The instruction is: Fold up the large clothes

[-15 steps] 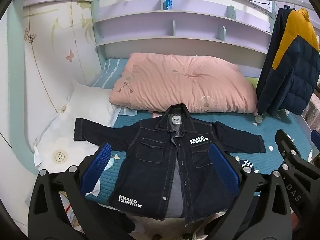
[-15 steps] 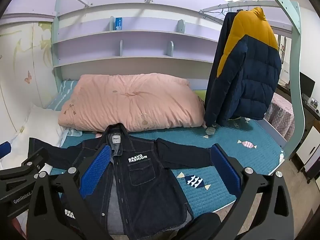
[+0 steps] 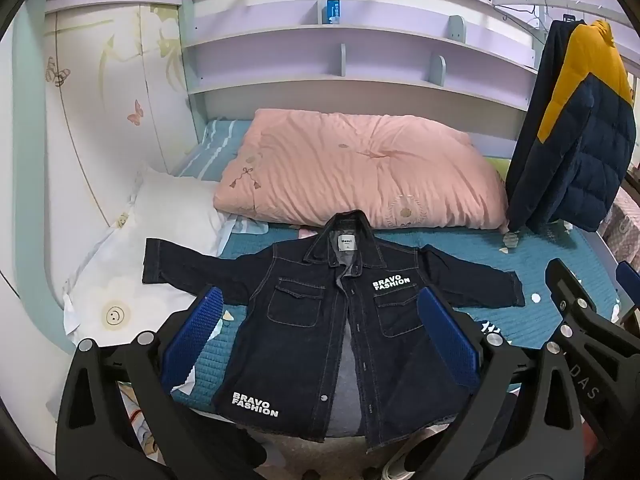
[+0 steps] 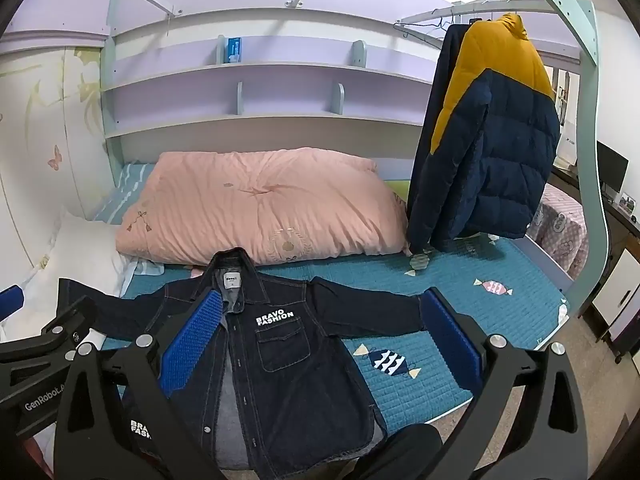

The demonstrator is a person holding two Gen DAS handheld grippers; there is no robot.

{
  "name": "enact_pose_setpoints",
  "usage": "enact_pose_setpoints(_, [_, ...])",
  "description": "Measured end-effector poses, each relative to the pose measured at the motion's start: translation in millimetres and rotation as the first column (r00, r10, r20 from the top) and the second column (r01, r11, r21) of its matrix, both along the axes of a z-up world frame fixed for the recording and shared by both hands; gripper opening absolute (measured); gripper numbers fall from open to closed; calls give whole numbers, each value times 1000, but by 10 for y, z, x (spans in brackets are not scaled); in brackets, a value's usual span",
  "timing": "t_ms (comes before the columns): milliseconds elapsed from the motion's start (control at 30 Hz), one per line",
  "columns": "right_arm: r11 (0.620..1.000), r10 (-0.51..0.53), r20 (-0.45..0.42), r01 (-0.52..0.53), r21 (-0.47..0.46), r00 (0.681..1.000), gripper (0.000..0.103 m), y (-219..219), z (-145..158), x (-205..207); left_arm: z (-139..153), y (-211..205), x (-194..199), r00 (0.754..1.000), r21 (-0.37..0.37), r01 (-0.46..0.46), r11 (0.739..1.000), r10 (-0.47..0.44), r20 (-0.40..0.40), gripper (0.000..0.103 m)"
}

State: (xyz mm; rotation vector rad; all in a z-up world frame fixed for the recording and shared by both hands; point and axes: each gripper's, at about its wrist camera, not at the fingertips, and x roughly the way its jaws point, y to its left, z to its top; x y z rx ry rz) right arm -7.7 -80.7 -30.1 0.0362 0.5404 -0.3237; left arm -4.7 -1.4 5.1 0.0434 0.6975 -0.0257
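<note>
Denim jacket (image 3: 340, 328) spread flat at the bed's (image 3: 560, 256) front edge, both grippers, left gripper (image 3: 320, 340) and right gripper (image 4: 320, 340), above it, jaws wide apart, empty.

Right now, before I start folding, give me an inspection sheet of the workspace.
Surface: teal quilted bedspread, candy print.
Job's things: dark denim jacket lying flat, front up, unbuttoned, both sleeves spread, hem at the bed edge.
Clutter: pink duvet behind the collar; white pillow under the left sleeve cuff.
Grippers: left tool and right tool open, empty, above the jacket.
Cables: nothing seen.
Surroundings: navy-and-yellow puffer coat hanging at right; lilac shelves.
</note>
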Motion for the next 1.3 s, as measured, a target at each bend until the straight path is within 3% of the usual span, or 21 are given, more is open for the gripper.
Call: enact_pose_setpoints(1300, [1000, -5, 6, 5, -5, 1000, 96, 18, 27, -73, 23, 19, -58, 1000, -7, 8, 1000, -8, -4, 98])
